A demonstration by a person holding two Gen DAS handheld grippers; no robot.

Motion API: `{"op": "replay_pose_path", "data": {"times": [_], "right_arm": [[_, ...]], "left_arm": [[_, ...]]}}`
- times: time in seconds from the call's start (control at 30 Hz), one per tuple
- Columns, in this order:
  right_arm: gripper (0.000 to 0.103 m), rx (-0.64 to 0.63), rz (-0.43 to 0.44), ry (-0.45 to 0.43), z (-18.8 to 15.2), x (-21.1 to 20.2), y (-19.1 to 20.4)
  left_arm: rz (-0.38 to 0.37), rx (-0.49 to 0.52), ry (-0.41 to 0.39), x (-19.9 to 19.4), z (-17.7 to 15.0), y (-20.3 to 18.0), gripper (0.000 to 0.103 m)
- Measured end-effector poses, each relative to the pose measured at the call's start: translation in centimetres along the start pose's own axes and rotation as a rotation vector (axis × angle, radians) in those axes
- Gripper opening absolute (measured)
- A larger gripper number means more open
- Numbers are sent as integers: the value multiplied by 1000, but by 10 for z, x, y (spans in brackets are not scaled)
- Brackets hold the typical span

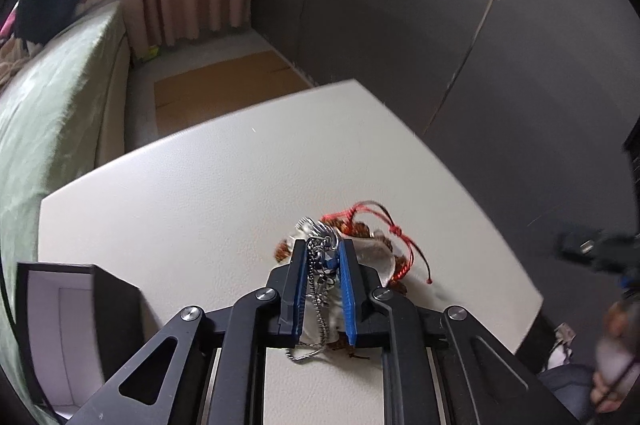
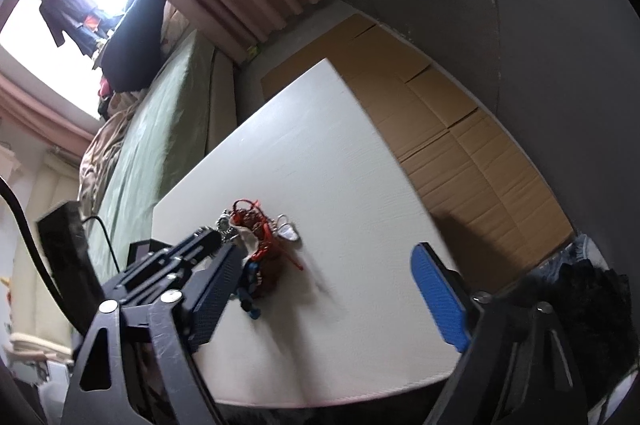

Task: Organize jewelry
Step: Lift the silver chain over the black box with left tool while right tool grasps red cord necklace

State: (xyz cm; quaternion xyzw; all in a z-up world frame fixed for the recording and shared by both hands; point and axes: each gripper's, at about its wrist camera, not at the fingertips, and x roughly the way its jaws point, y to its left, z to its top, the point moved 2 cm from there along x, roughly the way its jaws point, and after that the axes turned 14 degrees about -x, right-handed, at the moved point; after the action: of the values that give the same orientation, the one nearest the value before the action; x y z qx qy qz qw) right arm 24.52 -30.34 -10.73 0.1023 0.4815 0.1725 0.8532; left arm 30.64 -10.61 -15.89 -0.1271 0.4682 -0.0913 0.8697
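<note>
A tangle of jewelry (image 1: 360, 233) lies on the white table (image 1: 200, 185): a red cord bracelet (image 1: 400, 233), brown beads and a silver chain necklace (image 1: 320, 289). My left gripper (image 1: 322, 244) reaches into the pile, its blue pads close together with the silver chain and its ornament pinched between them. In the right wrist view the same pile (image 2: 260, 229) sits ahead to the left, with the left gripper (image 2: 224, 237) on it and a silver pendant (image 2: 289, 233) at its right. My right gripper (image 2: 328, 249) stands wide open above bare table, holding nothing.
An open black box (image 1: 72, 325) with a pale lining stands at the table's near left corner. A green bed (image 1: 48, 113) runs along the left side. Flattened cardboard (image 2: 440, 129) covers the floor beyond the table. The right gripper (image 1: 592, 249) shows blurred at the right edge.
</note>
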Motion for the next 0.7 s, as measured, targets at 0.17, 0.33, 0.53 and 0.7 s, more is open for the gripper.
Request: {"op": "replay_pose_path", "data": {"times": [0.17, 0.33, 0.53, 0.7], "right_arm": [[68, -13, 25, 9, 1, 14, 14], [55, -29, 34, 14, 9, 28, 27], [54, -65, 33, 35, 25, 50, 44], [53, -67, 10, 82, 32, 69, 45]], "left_arm": [[-42, -58, -60, -27, 12, 18, 16], [-54, -95, -112, -51, 20, 34, 16], [-63, -135, -169, -78, 27, 51, 16], [-65, -170, -211, -96, 34, 66, 16]]}}
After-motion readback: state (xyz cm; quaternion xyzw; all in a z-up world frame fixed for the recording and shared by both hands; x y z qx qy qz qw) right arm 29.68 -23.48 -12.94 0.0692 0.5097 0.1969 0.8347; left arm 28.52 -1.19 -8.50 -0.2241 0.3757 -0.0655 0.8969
